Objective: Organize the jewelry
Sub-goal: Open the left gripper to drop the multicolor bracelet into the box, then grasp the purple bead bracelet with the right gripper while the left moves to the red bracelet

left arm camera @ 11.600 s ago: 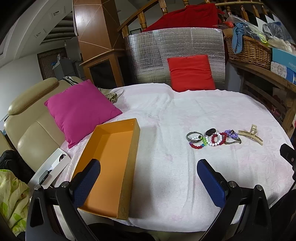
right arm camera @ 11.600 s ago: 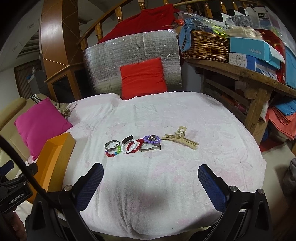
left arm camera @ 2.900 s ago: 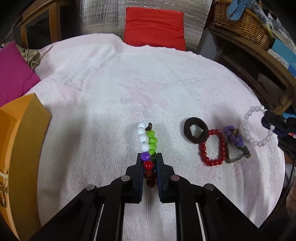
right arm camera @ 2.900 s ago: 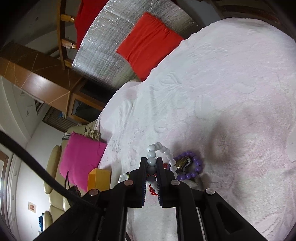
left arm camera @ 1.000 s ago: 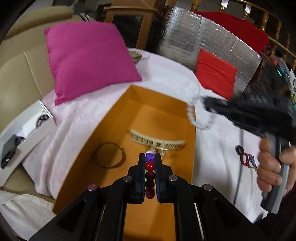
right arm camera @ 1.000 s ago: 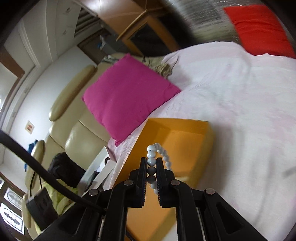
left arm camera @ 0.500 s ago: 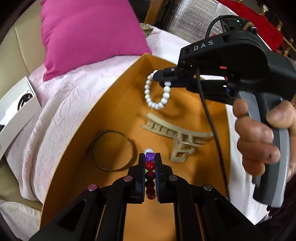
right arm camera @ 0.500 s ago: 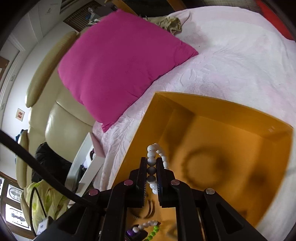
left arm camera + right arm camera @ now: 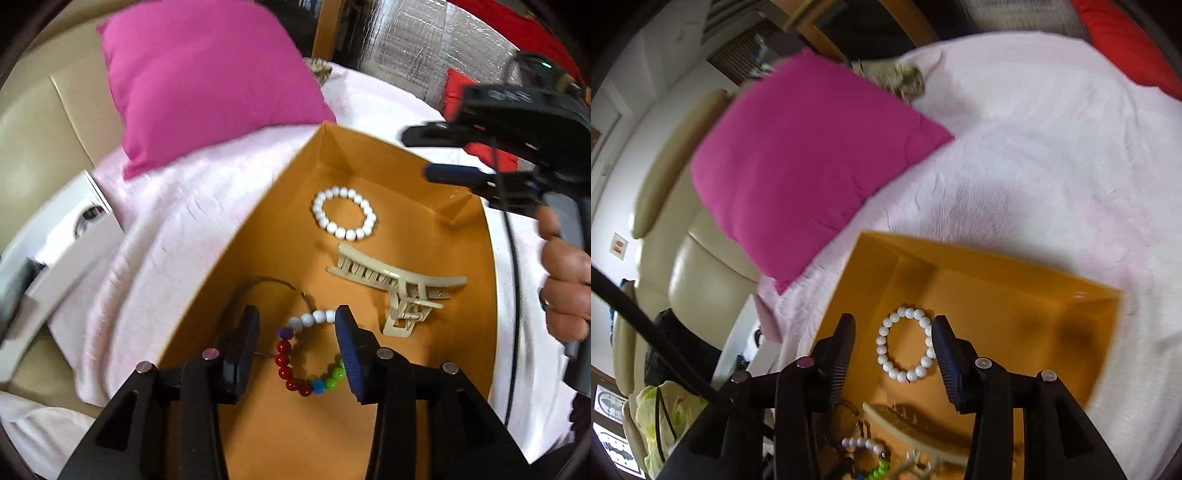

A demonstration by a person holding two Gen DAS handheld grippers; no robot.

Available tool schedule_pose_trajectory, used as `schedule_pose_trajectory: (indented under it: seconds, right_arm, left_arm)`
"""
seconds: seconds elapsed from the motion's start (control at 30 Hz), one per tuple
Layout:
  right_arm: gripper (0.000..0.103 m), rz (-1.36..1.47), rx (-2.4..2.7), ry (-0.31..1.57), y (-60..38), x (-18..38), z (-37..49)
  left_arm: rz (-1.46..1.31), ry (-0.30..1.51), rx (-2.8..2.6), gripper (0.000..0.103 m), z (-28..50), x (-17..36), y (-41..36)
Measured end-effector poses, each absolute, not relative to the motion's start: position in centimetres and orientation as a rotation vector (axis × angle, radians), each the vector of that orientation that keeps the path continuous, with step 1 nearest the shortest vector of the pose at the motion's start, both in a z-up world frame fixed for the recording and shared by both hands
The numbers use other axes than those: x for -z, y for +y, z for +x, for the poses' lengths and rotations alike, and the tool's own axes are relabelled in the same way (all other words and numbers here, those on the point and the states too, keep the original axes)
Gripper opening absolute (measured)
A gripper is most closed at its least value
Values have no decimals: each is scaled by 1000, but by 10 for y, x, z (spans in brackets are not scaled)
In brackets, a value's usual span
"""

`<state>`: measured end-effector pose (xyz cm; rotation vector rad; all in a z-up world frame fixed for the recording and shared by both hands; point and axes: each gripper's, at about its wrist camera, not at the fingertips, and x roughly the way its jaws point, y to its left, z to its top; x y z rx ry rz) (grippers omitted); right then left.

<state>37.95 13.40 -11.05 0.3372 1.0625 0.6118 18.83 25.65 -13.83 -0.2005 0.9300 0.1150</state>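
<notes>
An orange box (image 9: 476, 280) lies on the pink-covered table. In it lie a white bead bracelet (image 9: 344, 218), a cream hair claw (image 9: 400, 284), a thin metal bangle (image 9: 266, 291) and a multicoloured bead bracelet (image 9: 306, 354). My left gripper (image 9: 295, 334) is open above the multicoloured bracelet, which lies loose between its fingers. My right gripper (image 9: 894, 341) is open over the white bracelet (image 9: 905, 345) on the box floor (image 9: 997, 325). The right gripper also shows in the left wrist view (image 9: 450, 151), held by a hand.
A magenta cushion (image 9: 207, 77) leans on a beige sofa left of the box. A white carton (image 9: 62, 240) sits at the table's left edge. A red cushion (image 9: 1130, 40) and silver foil panel (image 9: 406, 44) stand at the far side.
Both grippers have opened. The white bracelet dropped from the right gripper onto the box floor; the multicoloured bracelet was let go by the left gripper. The right gripper has drawn back to the right.
</notes>
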Motion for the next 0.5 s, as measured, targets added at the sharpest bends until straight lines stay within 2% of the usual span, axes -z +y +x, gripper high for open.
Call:
schedule_pose_trajectory:
  seconds: [0.2, 0.5]
  right_arm:
    - [47, 355, -630, 955, 68, 73, 335]
    - [47, 417, -508, 867, -95, 52, 255]
  left_arm:
    - [-140, 858, -86, 46, 175, 98, 216]
    - [36, 796, 59, 61, 164, 68, 95]
